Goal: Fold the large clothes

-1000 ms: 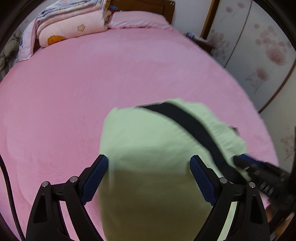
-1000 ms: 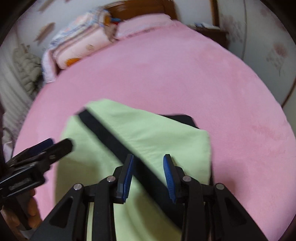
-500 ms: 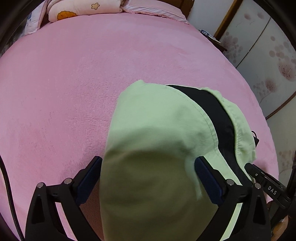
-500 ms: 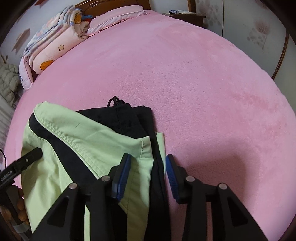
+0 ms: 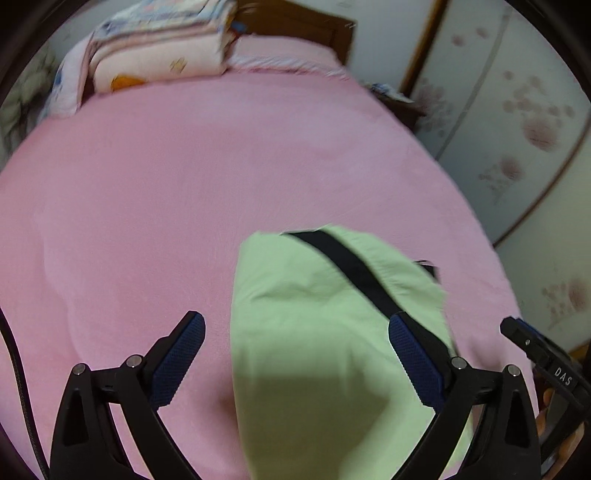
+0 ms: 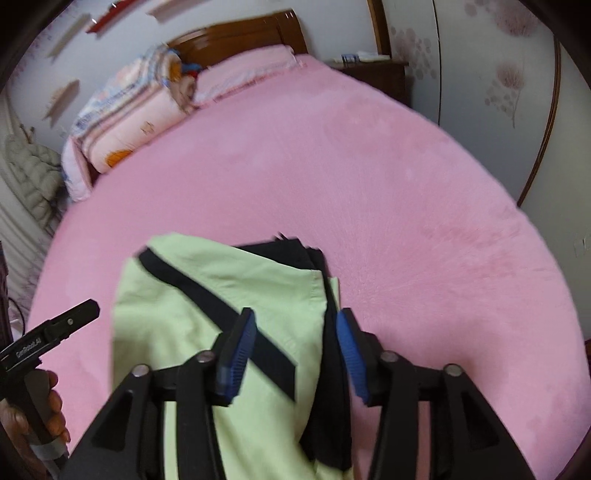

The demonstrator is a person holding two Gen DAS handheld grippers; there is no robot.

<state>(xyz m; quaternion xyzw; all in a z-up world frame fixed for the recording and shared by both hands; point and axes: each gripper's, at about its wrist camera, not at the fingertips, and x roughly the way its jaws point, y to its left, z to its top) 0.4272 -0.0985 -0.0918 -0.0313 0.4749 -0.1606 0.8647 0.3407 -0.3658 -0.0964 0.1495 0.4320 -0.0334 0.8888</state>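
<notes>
A light green garment with a black stripe (image 5: pixel 317 332) lies folded on the pink bed (image 5: pixel 166 184). My left gripper (image 5: pixel 295 343) is wide open above its near left part, its jaws holding nothing. In the right wrist view the same garment (image 6: pixel 229 295) shows black fabric (image 6: pixel 332 354) along its right edge. My right gripper (image 6: pixel 295 339) is open over that right edge, with the fabric below the gap between the pads. The right gripper's tip (image 5: pixel 532 343) shows at the far right of the left wrist view, and the left gripper's tip (image 6: pixel 59 325) shows at the left of the right wrist view.
Folded quilts (image 6: pixel 129 118) and a pink pillow (image 6: pixel 243 70) lie at the head of the bed by a wooden headboard (image 6: pixel 236 33). A nightstand (image 6: pixel 376 74) and wardrobe doors (image 5: pixel 517 110) stand to the right. A padded coat (image 6: pixel 29 173) hangs at the left.
Both grippers have lifted and pulled back from the garment, so more of the bed shows. The right gripper's jaws have opened wider. The garment lies flat.
</notes>
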